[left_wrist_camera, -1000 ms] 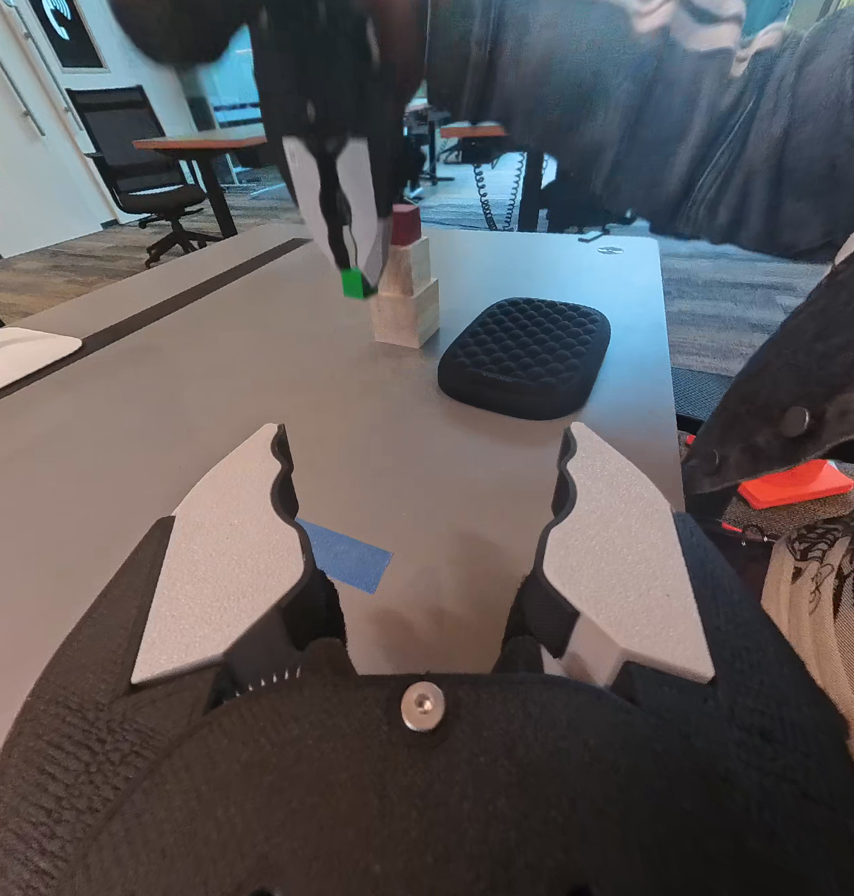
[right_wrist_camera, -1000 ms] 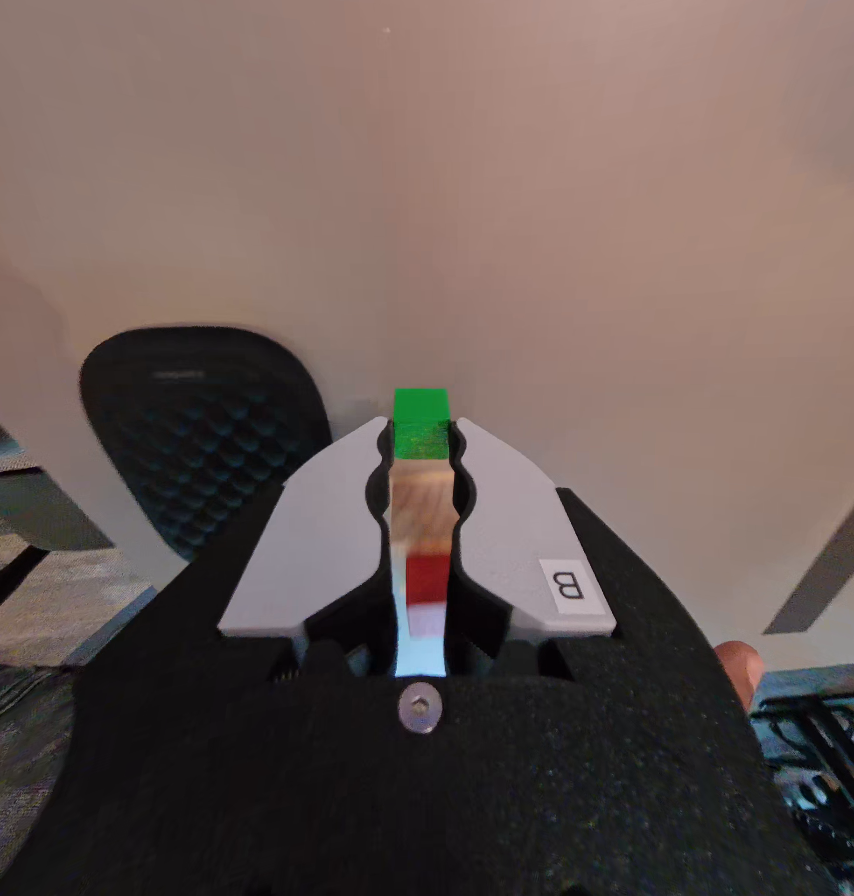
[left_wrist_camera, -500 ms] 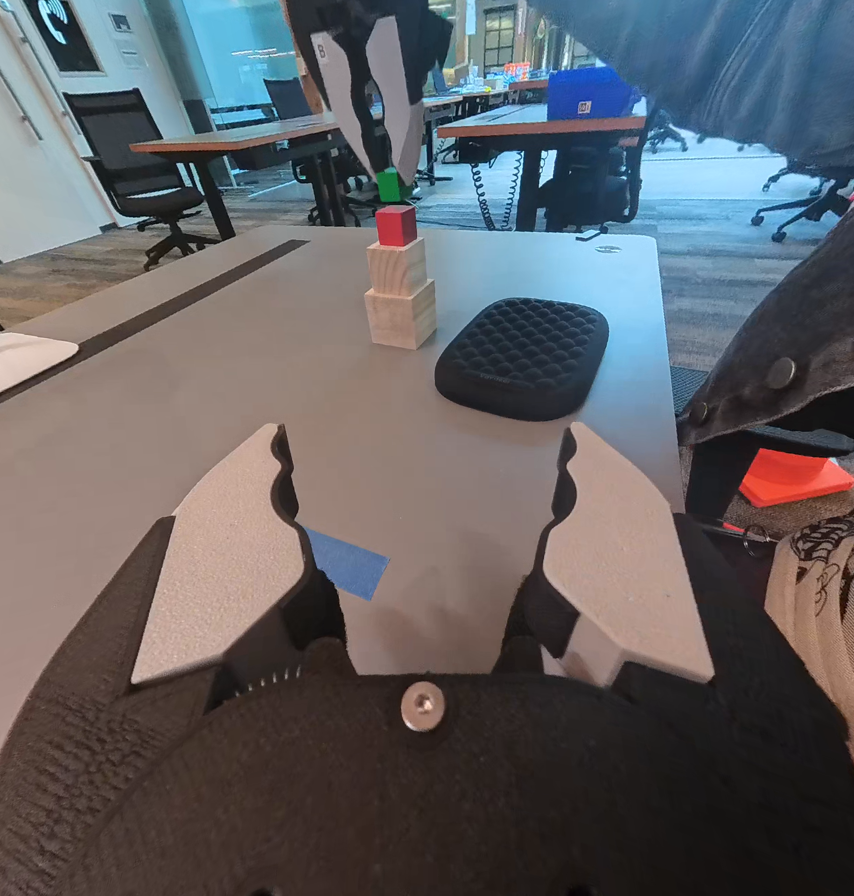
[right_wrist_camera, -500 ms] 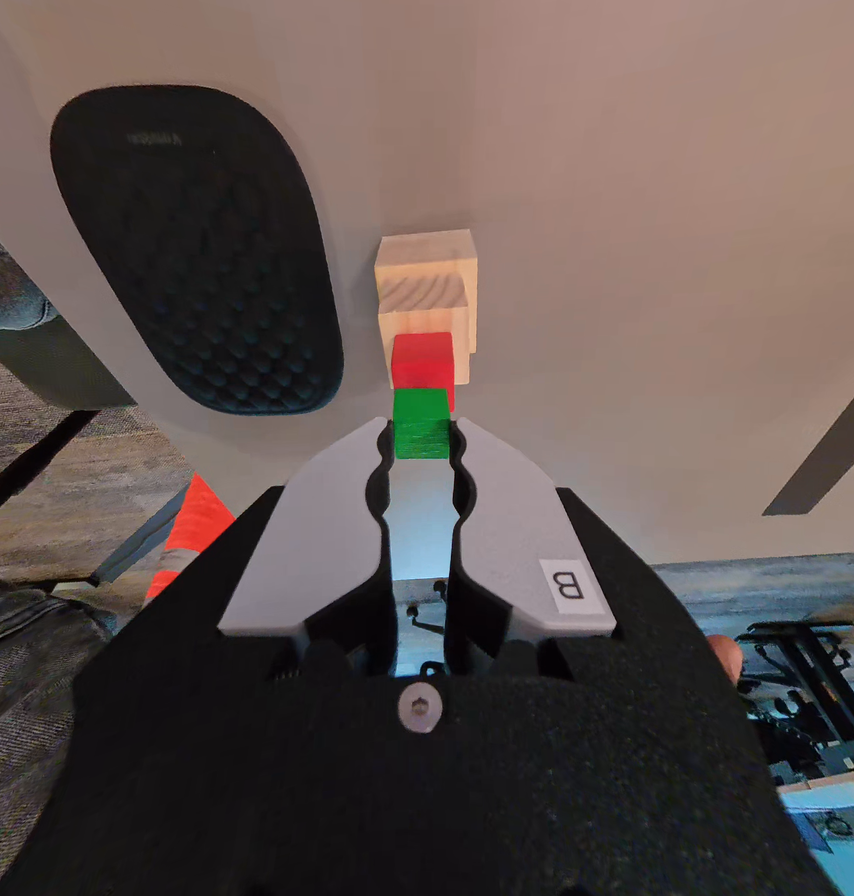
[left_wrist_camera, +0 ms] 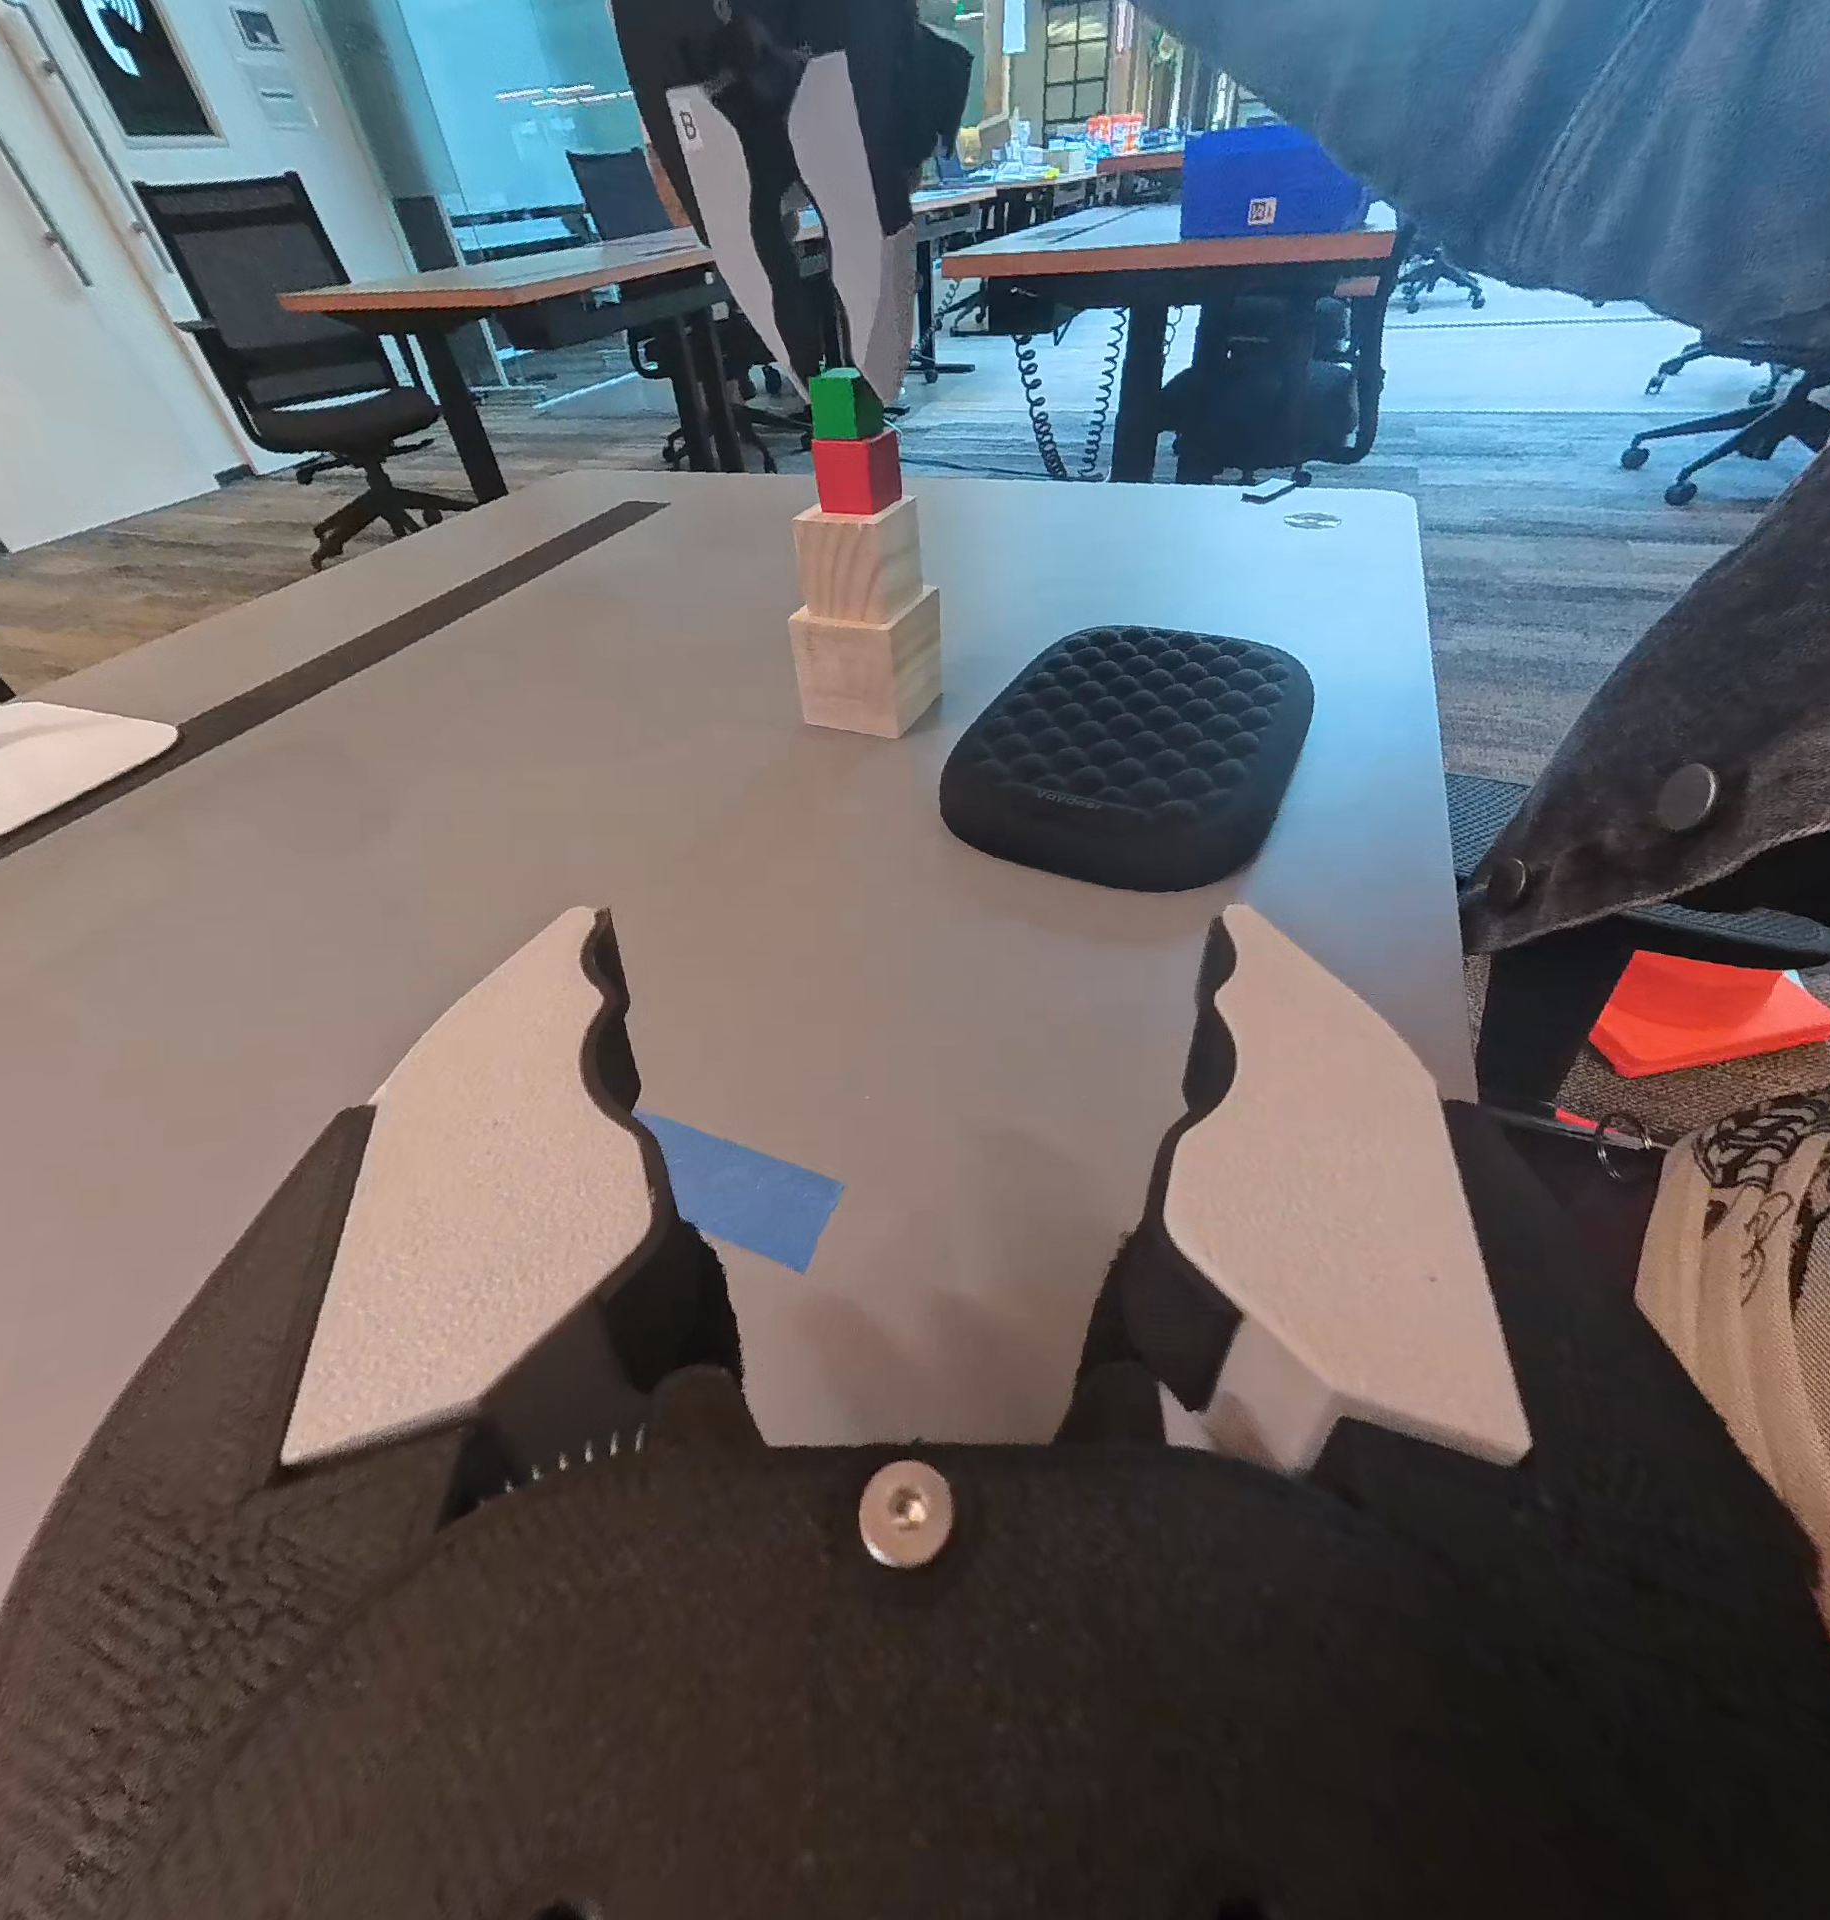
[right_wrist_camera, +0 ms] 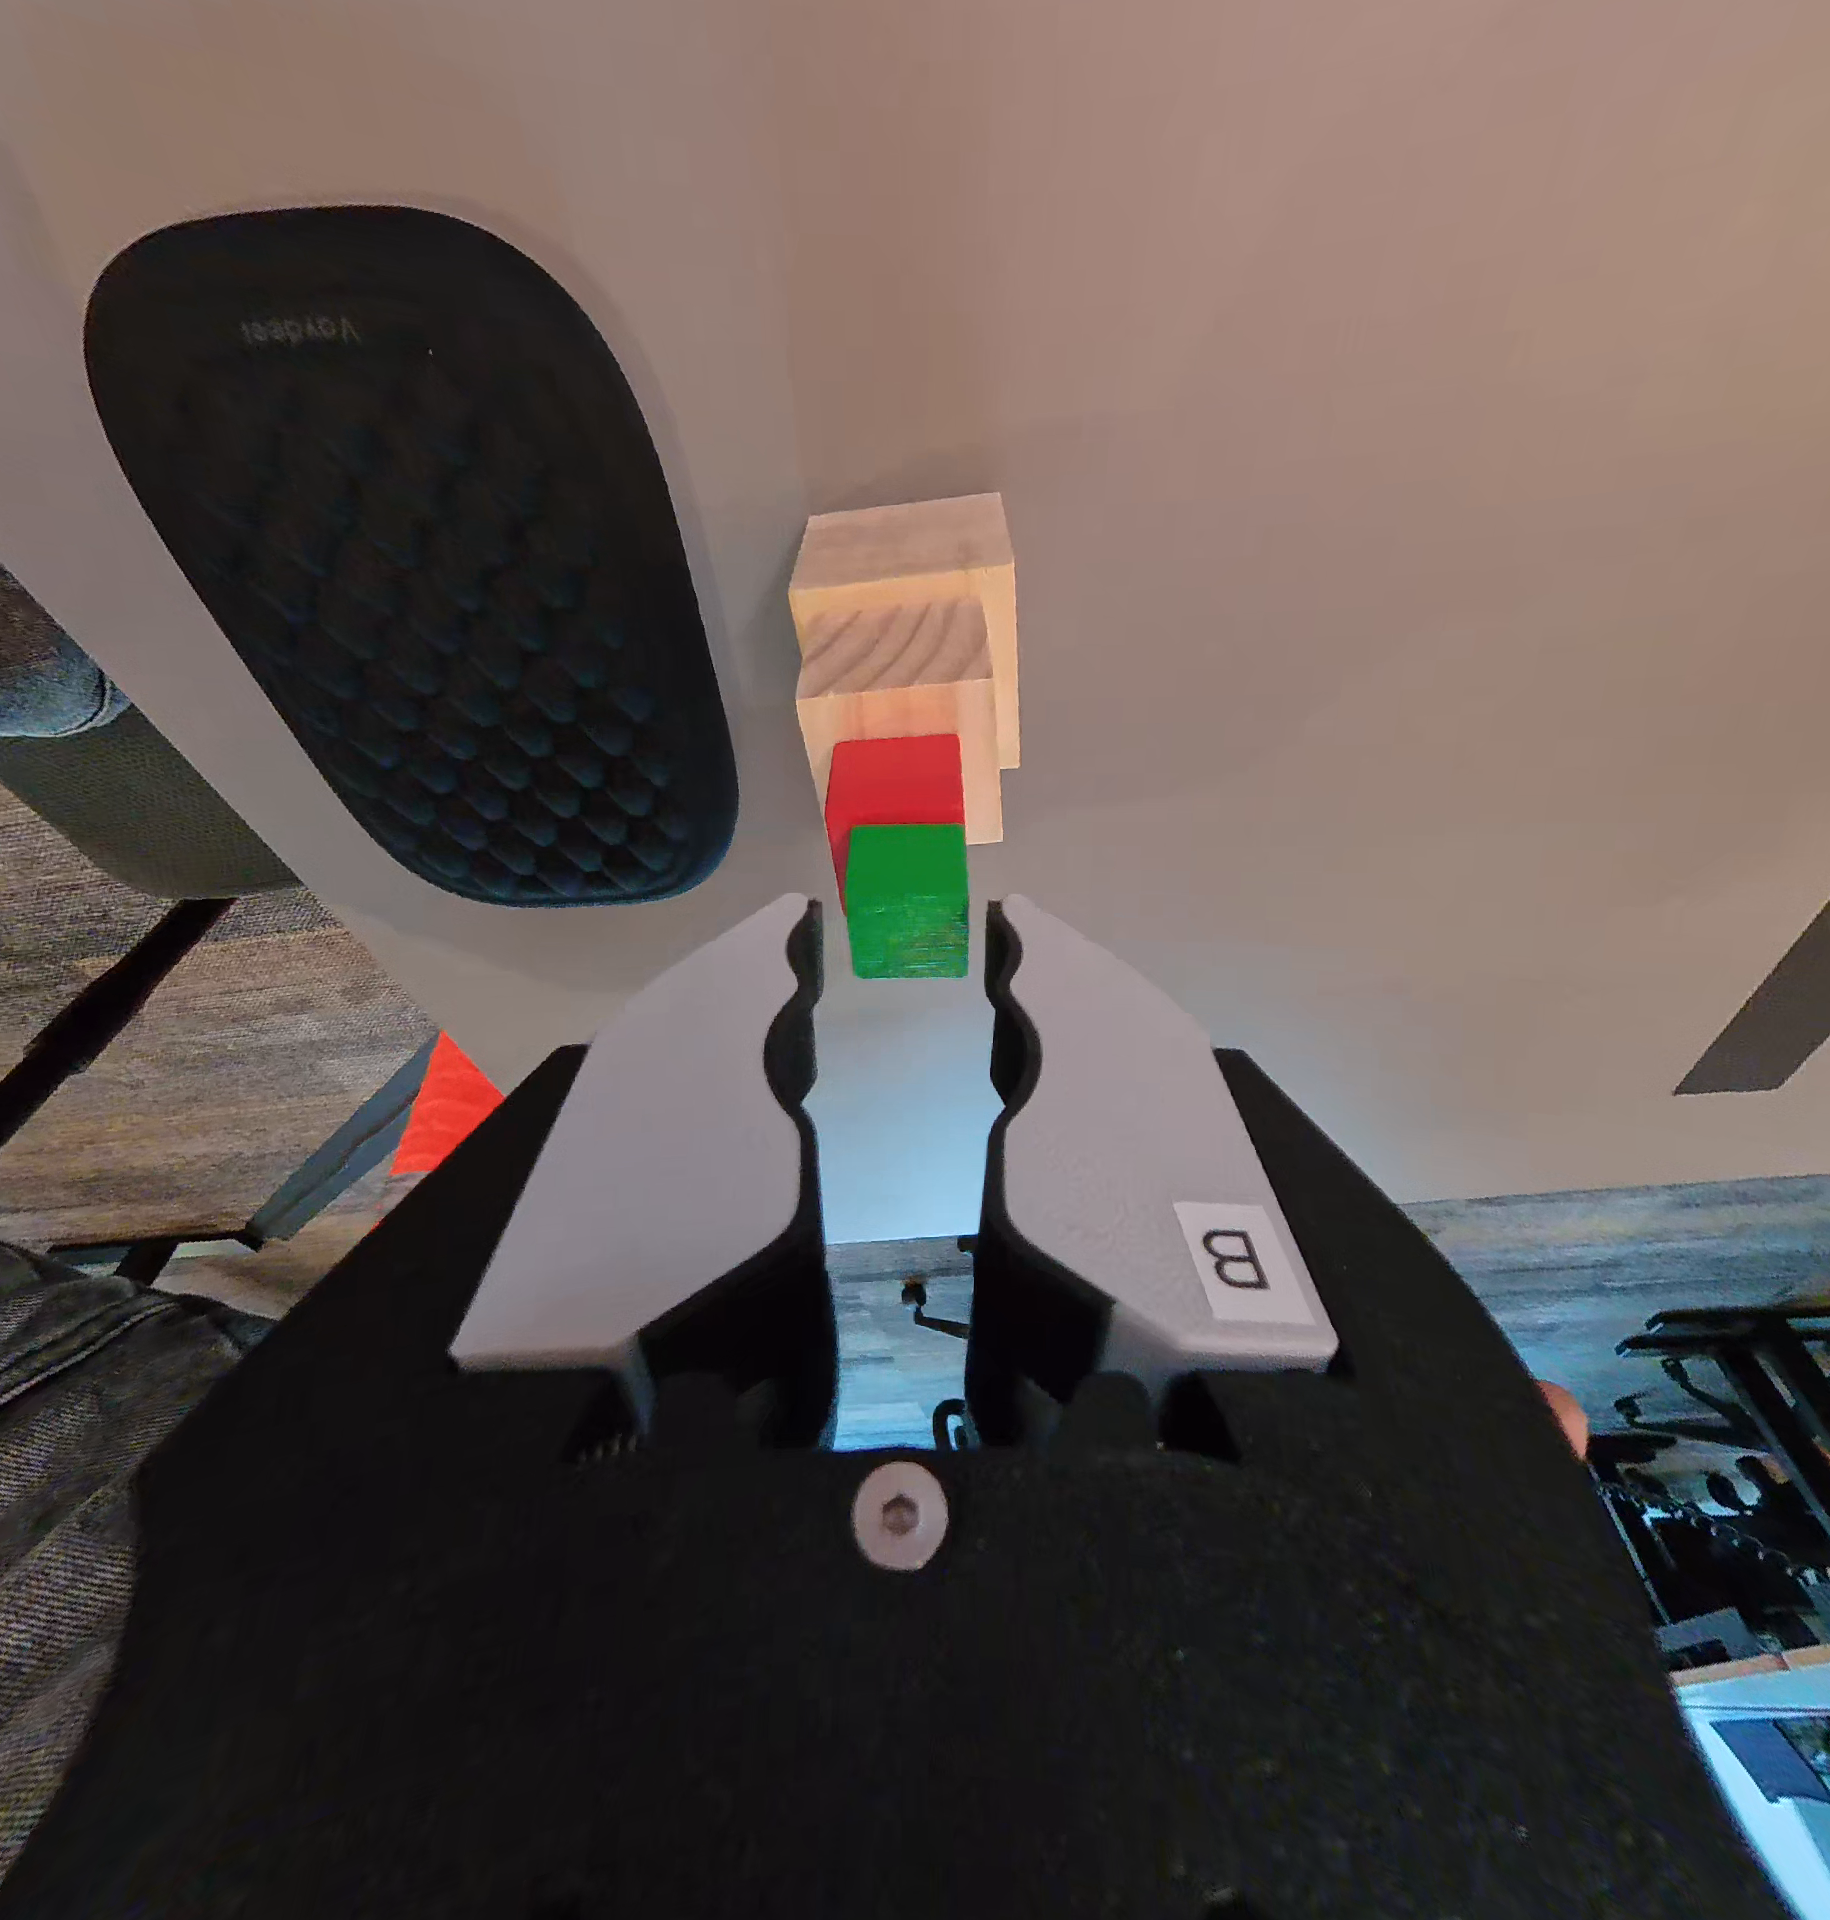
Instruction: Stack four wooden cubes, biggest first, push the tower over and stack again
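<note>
A tower of four wooden cubes is seen standing on the grey surface. The largest cube of pale bare wood forms the base, a smaller cube of pale bare wood is set on it, a small red-painted cube is placed above that, and the smallest, green-painted cube is seated on top. The stack is stepped rather than centred, each upper cube being set toward one side of the one beneath.

The right hand-held gripper is held above the tower, pointing down at it. Its grey fingers are parted on either side of the green cube, and a narrow gap is visible between each pad and the cube's sides, so the cube is not gripped and is carried by the red cube alone. From the left wrist view the same gripper is seen with its tips at the level of the green cube's upper part.

The left hand-held gripper is kept low over the near part of the surface, well apart from the tower, with its jaws spread wide and nothing between them. A strip of blue tape is stuck to the surface just beside its left finger. A black, dimpled, oval pad lies just beside the tower.
</note>
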A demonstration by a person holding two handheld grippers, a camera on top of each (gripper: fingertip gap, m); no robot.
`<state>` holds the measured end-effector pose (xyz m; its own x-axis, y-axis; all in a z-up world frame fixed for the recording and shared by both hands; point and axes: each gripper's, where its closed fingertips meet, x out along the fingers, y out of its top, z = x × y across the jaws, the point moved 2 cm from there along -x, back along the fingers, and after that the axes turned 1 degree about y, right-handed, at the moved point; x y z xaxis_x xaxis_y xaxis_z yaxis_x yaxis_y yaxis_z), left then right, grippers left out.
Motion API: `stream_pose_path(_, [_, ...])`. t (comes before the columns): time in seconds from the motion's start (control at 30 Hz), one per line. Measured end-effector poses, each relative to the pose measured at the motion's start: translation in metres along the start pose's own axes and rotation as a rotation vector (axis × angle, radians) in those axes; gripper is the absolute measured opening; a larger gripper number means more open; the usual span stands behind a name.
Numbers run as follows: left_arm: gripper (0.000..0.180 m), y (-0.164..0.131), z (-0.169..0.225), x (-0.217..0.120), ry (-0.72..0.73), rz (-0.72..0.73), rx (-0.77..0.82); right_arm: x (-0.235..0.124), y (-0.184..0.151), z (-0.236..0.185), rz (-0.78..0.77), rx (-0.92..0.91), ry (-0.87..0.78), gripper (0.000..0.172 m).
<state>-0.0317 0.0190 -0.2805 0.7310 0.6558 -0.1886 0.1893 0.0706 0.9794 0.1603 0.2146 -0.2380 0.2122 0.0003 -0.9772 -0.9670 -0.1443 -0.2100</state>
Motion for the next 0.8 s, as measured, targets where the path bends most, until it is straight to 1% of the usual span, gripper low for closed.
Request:
stream_pose_path(0.13, [0.104,0.000,0.000,-0.001,0.001,0.002,0.003,-0.005,0.002,0.000,0.052,0.004,-0.013,0.033])
stream_pose_path(0.23, [0.104,0.000,-0.001,-0.003,0.003,0.005,0.000,-0.015,0.003,0.000,0.177,0.024,-0.051,0.038])
stream_pose_path(0.33, [0.104,0.002,-0.004,-0.004,0.004,0.017,-0.007,-0.028,0.000,0.000,0.400,0.075,-0.103,0.049])
stream_pose_path(0.37, [0.104,0.002,-0.004,-0.004,0.003,0.020,-0.007,-0.033,-0.003,0.000,0.498,0.099,-0.126,0.058])
stream_pose_path(0.43, [0.104,0.002,-0.004,-0.003,0.001,0.018,-0.006,-0.039,-0.011,-0.001,0.697,0.152,-0.146,0.071])
stream_pose_path(0.5, [0.104,0.002,-0.004,-0.003,0.000,0.018,-0.002,-0.039,-0.024,0.000,0.865,0.222,-0.168,0.089])
stream_pose_path(0.57, [0.104,0.003,-0.003,-0.003,0.000,0.024,-0.003,-0.030,-0.038,0.000,0.990,0.295,-0.177,0.097])
stream_pose_path(0.6, [0.104,0.003,-0.003,-0.003,0.000,0.027,-0.005,-0.022,-0.044,-0.002,1.038,0.319,-0.165,0.094])
stream_pose_path(0.63, [0.104,0.003,-0.003,-0.002,0.000,0.029,-0.008,-0.013,-0.050,-0.005,1.071,0.334,-0.146,0.076])
stream_pose_path(0.67, [0.104,0.003,-0.003,-0.002,0.001,0.028,-0.010,-0.002,-0.055,-0.009,1.086,0.348,-0.122,0.032])
stream_pose_path(0.7, [0.104,0.002,-0.003,-0.001,0.001,0.025,-0.011,0.009,-0.060,-0.012,1.089,0.371,-0.114,0.000])
stream_pose_path(0.8, [0.104,0.000,-0.002,-0.001,0.001,0.014,-0.008,0.042,-0.067,-0.017,1.048,0.440,-0.104,0.000])
